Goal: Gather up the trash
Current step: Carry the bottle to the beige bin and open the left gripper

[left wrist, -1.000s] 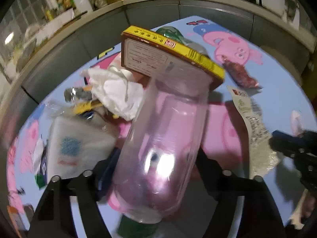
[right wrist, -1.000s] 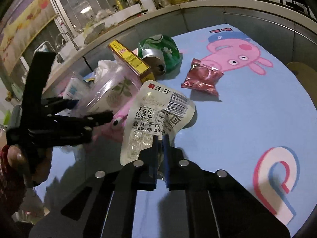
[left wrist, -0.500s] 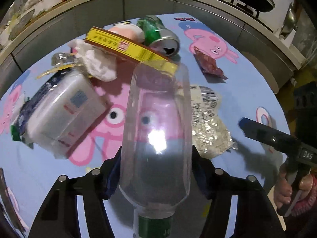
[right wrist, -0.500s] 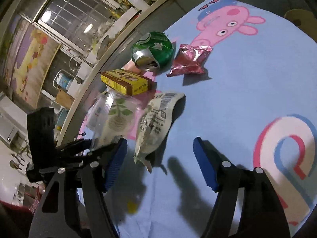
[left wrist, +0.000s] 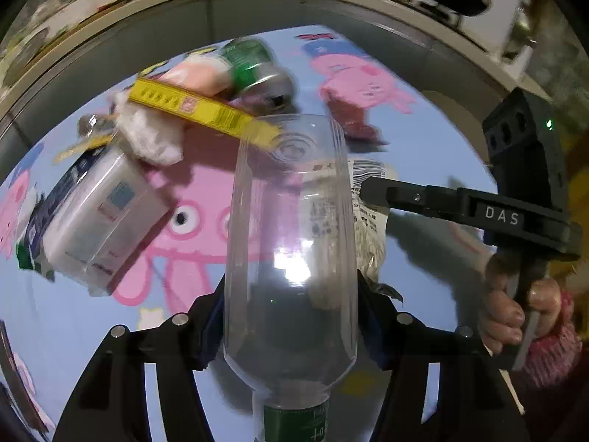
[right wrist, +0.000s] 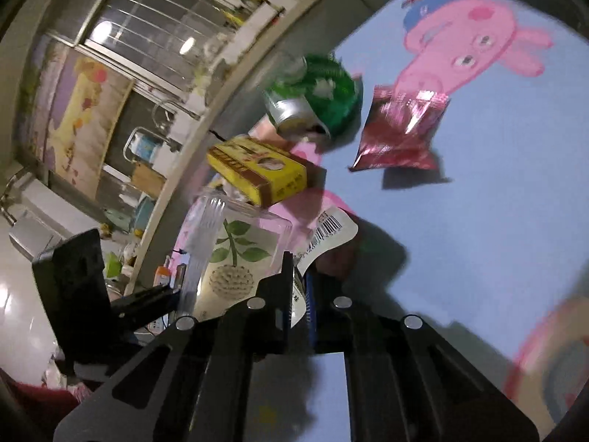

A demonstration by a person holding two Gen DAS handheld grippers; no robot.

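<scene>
Above the pale-blue cartoon-pig tablecloth (right wrist: 478,221), the left gripper (left wrist: 291,316) clamps a clear, smooth plastic bottle (left wrist: 291,243). Beside it, the right gripper (right wrist: 298,294) pinches a crinkly barcoded wrapper (right wrist: 327,232). Open cloth lies right of the glossy red foil packet (right wrist: 401,136).

A clear plastic bottle (left wrist: 291,243) sits between the fingers of the left hand-held gripper (left wrist: 291,316), base pointing far, above the cartoon-printed desk (left wrist: 423,140). Just right of it, the right hand-held gripper (right wrist: 299,287) clamps a crinkled barcode-printed wrapper (right wrist: 329,230). Far of the bottle lies a yellow cardboard box (left wrist: 202,110), with a green drink can (left wrist: 257,70) behind it. A red foil packet (right wrist: 401,129) lies right of the can. A white tissue pack (left wrist: 95,213) lies at left.
</scene>
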